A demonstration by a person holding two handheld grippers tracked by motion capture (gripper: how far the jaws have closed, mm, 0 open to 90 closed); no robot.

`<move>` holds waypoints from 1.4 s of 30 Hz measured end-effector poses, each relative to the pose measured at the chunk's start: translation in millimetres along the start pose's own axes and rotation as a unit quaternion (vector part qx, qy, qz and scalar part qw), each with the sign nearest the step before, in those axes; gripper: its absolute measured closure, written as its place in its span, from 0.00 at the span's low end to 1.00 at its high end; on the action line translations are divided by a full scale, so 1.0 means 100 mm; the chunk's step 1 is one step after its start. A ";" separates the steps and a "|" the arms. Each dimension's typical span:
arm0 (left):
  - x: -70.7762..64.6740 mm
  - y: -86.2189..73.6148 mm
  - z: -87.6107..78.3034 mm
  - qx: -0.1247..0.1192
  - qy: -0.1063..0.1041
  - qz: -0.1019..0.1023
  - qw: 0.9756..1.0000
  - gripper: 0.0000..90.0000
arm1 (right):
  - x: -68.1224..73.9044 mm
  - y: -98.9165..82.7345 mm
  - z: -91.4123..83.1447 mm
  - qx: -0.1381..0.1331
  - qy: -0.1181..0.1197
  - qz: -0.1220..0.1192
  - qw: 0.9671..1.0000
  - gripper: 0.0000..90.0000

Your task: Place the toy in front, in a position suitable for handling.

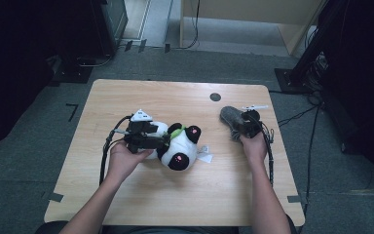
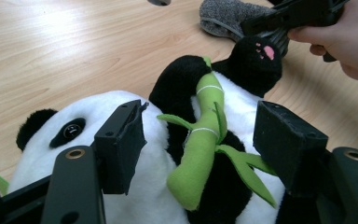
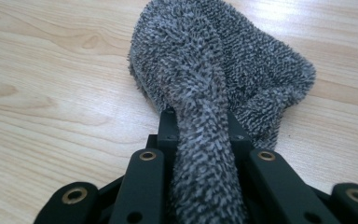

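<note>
A black-and-white plush panda (image 1: 180, 148) lies on its back on the wooden table (image 1: 151, 195), a green felt bamboo stalk (image 2: 200, 149) stitched across its belly. My left gripper (image 1: 163, 141) is over the panda from the left. Its jaws stand open on either side of the bamboo (image 2: 200, 126), and the pads are clear of it. A fuzzy grey cloth (image 1: 230, 116) lies at the right of the table. My right gripper (image 1: 243, 124) is shut on a raised fold of that grey cloth (image 3: 223, 60), which runs back between the jaws (image 3: 198, 121).
A white tag (image 1: 204, 153) sticks out beside the panda's head. A dark round grommet (image 1: 215, 96) sits near the table's far edge. Cables trail from both grippers. Black stands and cables on the floor ring the table (image 1: 311, 73).
</note>
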State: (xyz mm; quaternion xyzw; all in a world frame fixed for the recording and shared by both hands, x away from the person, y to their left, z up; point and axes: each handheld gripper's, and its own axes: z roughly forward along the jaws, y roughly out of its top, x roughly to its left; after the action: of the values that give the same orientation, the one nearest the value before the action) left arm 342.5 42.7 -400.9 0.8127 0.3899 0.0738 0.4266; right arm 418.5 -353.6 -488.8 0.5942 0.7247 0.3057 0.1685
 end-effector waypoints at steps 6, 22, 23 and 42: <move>0.11 0.00 -0.11 -0.011 0.001 0.001 1.000 0.35 | 0.06 0.04 -0.14 -0.012 0.018 0.006 1.000 0.85; 0.38 -0.08 -0.25 -0.015 0.000 0.018 1.000 0.30 | 0.33 0.11 -0.44 -0.018 0.056 -0.025 0.998 0.85; 0.39 -0.09 -0.26 -0.014 -0.001 0.018 1.000 0.30 | 0.35 0.11 -0.45 -0.019 0.058 -0.027 0.998 0.85; 0.67 -0.46 -0.28 0.002 -0.003 0.019 1.000 0.27 | 0.75 0.25 -0.81 -0.040 0.098 -0.063 0.992 0.84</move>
State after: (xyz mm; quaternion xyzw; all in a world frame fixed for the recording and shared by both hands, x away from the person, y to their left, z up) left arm 349.2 122.4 -432.5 0.8208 0.3735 0.0791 0.4249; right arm 370.4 -297.8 -402.7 0.5076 0.7607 0.3798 0.1392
